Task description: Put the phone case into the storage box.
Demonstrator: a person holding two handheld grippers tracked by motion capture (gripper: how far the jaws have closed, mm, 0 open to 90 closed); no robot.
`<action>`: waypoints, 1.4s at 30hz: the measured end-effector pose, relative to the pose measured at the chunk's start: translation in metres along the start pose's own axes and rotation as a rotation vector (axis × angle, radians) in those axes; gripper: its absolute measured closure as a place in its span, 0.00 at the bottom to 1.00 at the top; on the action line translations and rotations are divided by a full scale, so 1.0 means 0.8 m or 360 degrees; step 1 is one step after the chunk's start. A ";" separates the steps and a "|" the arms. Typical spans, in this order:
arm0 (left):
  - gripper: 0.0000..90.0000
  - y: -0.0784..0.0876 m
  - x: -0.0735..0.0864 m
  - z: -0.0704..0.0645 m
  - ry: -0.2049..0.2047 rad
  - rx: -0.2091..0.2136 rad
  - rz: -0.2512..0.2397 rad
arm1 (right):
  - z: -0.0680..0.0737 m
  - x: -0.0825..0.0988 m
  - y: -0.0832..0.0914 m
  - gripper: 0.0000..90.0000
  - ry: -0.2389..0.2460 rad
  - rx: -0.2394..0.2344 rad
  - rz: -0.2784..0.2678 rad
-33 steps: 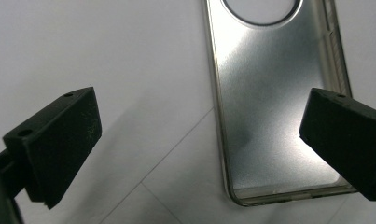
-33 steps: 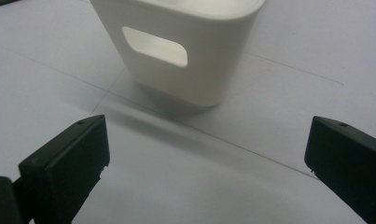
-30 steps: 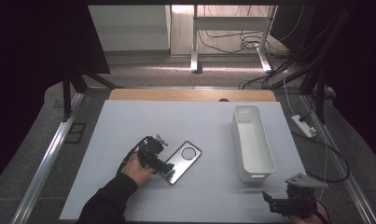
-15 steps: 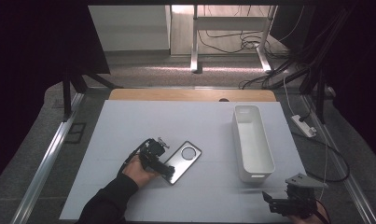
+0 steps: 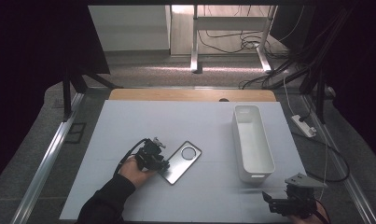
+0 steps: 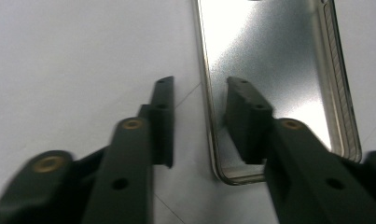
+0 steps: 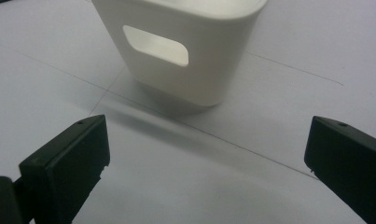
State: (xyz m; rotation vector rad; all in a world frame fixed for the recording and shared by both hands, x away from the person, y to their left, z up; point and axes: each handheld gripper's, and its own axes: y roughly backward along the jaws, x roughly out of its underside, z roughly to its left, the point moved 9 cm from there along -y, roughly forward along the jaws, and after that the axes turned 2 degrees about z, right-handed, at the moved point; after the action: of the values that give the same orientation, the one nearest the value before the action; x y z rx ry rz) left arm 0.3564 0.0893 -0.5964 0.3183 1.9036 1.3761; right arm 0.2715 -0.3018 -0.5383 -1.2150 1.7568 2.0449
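A silvery phone case with a round hole lies flat on the white table. My left gripper is at its near left end. In the left gripper view, the jaws straddle the long rim of the case: one jaw stands outside on the table, the other inside the shell. The left gripper has just been closing, and a strip of table still shows between the outer jaw and the rim. My right gripper rests at the front right, open and empty, facing the bin's end.
A long white bin stands right of centre, its end wall with a handle slot just ahead of the right gripper. A wooden strip runs along the table's far edge. Cables lie on the floor beyond and to the right.
The left gripper has shifted only slightly at the near end of the case. The right gripper has kept still.
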 end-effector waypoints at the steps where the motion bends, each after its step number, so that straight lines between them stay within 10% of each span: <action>1: 0.80 0.000 0.000 -0.001 0.0008 0.0016 -0.0003 | 0.000 0.000 0.000 0.00 0.0000 0.0000 0.0000; 7: 0.95 0.000 -0.001 -0.003 0.0034 0.0028 -0.0003 | 0.000 0.000 0.000 0.00 0.0001 0.0001 0.0001; 23: 0.99 0.000 0.000 -0.005 0.0023 0.0082 -0.0074 | 0.000 0.000 0.000 0.00 0.0006 0.0002 -0.0004; 27: 0.99 0.003 -0.002 -0.006 -0.0015 0.0003 -0.0094 | 0.000 0.000 0.000 0.00 0.0001 0.0000 -0.0005; 42: 0.99 0.036 -0.005 -0.013 0.0016 -0.0020 -0.0334 | 0.000 0.000 0.000 0.00 0.0004 -0.0002 -0.0008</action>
State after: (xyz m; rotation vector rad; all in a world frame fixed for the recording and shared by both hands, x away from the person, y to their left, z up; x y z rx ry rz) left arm 0.3457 0.0907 -0.5670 0.1016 1.8774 1.2508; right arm 0.2715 -0.3018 -0.5378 -1.2217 1.7521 2.0432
